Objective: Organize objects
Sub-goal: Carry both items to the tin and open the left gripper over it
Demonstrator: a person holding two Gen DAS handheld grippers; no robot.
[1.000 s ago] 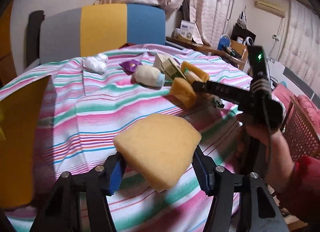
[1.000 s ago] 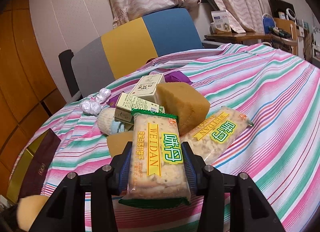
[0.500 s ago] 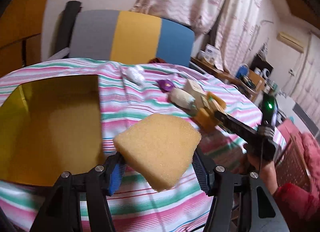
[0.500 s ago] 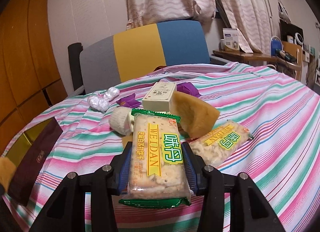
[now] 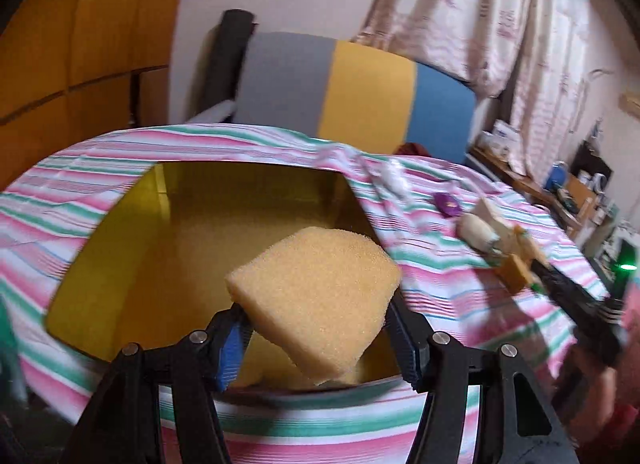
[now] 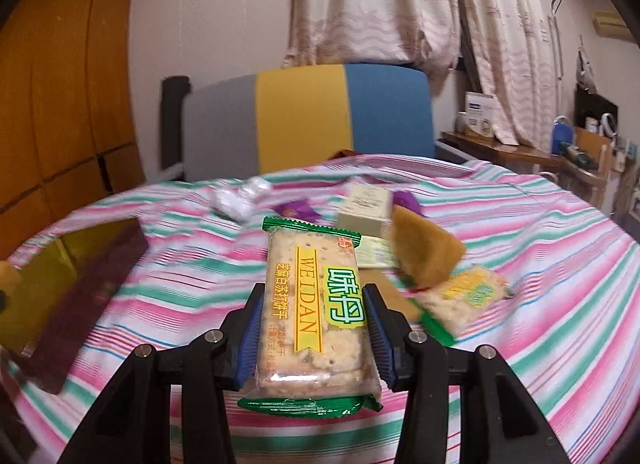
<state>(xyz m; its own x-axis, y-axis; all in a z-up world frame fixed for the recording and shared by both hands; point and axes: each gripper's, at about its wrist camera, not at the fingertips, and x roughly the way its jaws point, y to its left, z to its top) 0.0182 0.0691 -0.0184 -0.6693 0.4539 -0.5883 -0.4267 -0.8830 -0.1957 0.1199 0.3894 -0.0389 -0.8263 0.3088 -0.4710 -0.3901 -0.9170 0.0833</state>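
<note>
My left gripper (image 5: 320, 344) is shut on a yellow sponge (image 5: 316, 300) and holds it over the near part of an open gold-lined box (image 5: 192, 232). Another yellow piece (image 5: 276, 368) lies in the box under it. My right gripper (image 6: 314, 328) is shut on a green-edged cracker packet (image 6: 316, 304), lifted above the striped tablecloth (image 6: 540, 264). Behind it lie a second cracker packet (image 6: 464, 296), a brown sponge (image 6: 428, 256), a cream box (image 6: 366, 208), purple wrappers (image 6: 296, 210) and a white wad (image 6: 240, 200). In the left wrist view the right gripper (image 5: 572, 300) shows at the right.
The gold box (image 6: 60, 276) with its dark outer wall sits at the table's left. A grey, yellow and blue chair back (image 6: 304, 116) stands behind the table. A cluttered side shelf (image 6: 520, 144) and curtains (image 6: 380, 4) are at the back right.
My left gripper has swung left with the sponge, from over the bare cloth to over the gold box. My right gripper has risen a little with the cracker packet.
</note>
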